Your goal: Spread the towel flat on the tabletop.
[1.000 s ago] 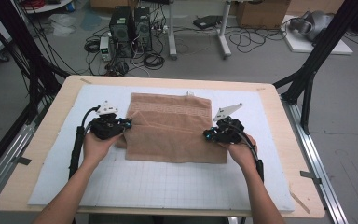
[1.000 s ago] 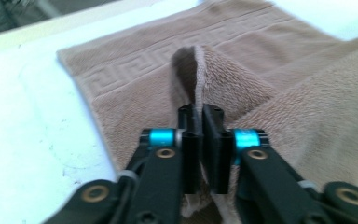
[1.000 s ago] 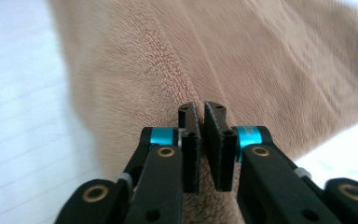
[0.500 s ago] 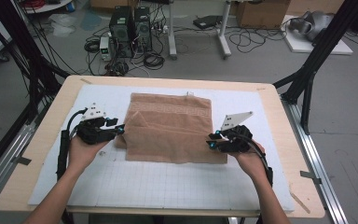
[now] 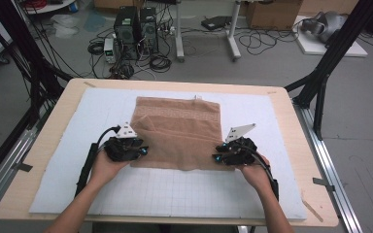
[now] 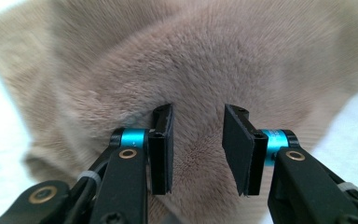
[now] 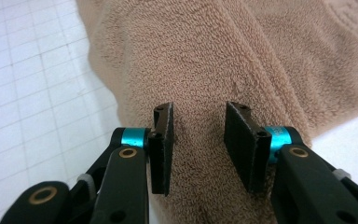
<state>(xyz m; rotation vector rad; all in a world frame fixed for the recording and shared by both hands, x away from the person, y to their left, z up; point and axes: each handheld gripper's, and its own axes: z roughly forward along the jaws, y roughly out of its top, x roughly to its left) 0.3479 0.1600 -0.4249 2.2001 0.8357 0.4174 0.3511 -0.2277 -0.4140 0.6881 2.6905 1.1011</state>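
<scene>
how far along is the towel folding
Done: the brown towel lies on the white mat already doubled, a folded layer showing across it. In hand: the left hand-held gripper and right hand-held gripper sit at its near corners; their jaws have just been opening, terry between the pads but not pinched. Left: probably another fold, or smoothing the rumpled left edge.
</scene>
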